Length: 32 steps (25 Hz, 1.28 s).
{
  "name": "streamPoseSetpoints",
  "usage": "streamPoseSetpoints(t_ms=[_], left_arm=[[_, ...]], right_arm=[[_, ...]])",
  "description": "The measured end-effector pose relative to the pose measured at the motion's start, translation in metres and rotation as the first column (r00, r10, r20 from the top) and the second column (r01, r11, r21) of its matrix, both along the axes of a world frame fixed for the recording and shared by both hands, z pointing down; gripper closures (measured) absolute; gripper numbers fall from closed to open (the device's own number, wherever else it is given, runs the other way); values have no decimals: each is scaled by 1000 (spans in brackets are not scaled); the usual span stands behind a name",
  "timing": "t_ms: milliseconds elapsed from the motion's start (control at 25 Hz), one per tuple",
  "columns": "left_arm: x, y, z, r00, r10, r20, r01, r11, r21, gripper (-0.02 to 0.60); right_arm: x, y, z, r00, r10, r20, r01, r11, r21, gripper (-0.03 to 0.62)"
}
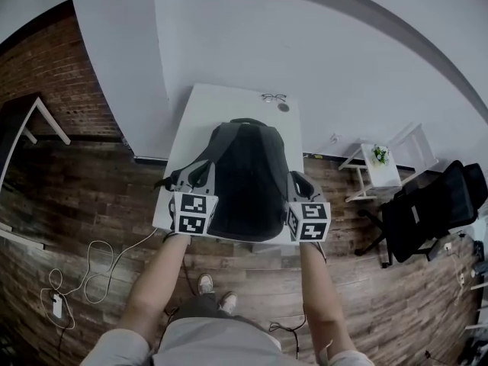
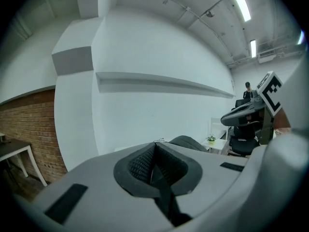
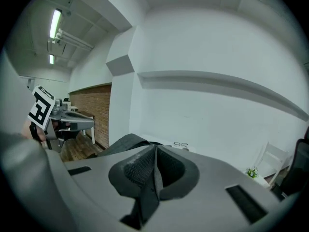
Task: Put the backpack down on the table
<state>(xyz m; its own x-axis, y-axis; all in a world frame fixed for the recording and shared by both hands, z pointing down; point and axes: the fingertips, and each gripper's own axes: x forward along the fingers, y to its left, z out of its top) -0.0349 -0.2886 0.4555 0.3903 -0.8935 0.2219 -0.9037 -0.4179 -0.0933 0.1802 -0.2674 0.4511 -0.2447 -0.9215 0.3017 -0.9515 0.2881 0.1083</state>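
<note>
**Pale top, grey grippers**

Short pale sleeves (image 1: 116, 348), pale top (image 1: 217, 343), dark trousers (image 1: 191, 308), light shoes (image 1: 206, 283). Left gripper (image 1: 191, 185) and right gripper (image 1: 300, 185): smooth grey moulded shells, black ribbed pads (image 2: 137, 164), black rectangular slots (image 2: 65, 203). On each, a cube (image 1: 192, 213) with black-and-white square markers.

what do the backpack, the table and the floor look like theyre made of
Backpack: dark woven fabric, likely nylon or polyester; matte, with soft folds.
Its strap: flat webbing, judging by the thin, limp band.
Table: smooth white top, probably laminate or painted board; even and plain.
Floor: brown wood or wood-look planks; plank seams show, but real wood or not can't be told.
</note>
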Motion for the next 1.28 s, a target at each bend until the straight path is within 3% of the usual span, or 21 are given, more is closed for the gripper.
streamPoseSetpoints(t_ms=[320,760,1040,1280], left_arm=[[-1,57,-77,995,44,-90,-32,991,131,565],[-15,125,-176,979,110,-170,-54,951,306,565],[-28,156,-192,980,122,-154,-63,938,342,565],[-51,173,-195,985,75,-153,-18,939,344,565]], right_arm=[[-20,46,-75,994,-87,60,78,986,144,548],[-45,112,-166,969,-231,86,191,923,336,548],[-32,148,-194,973,-219,76,168,893,417,548],[-21,169,-195,976,-200,87,148,900,410,548]])
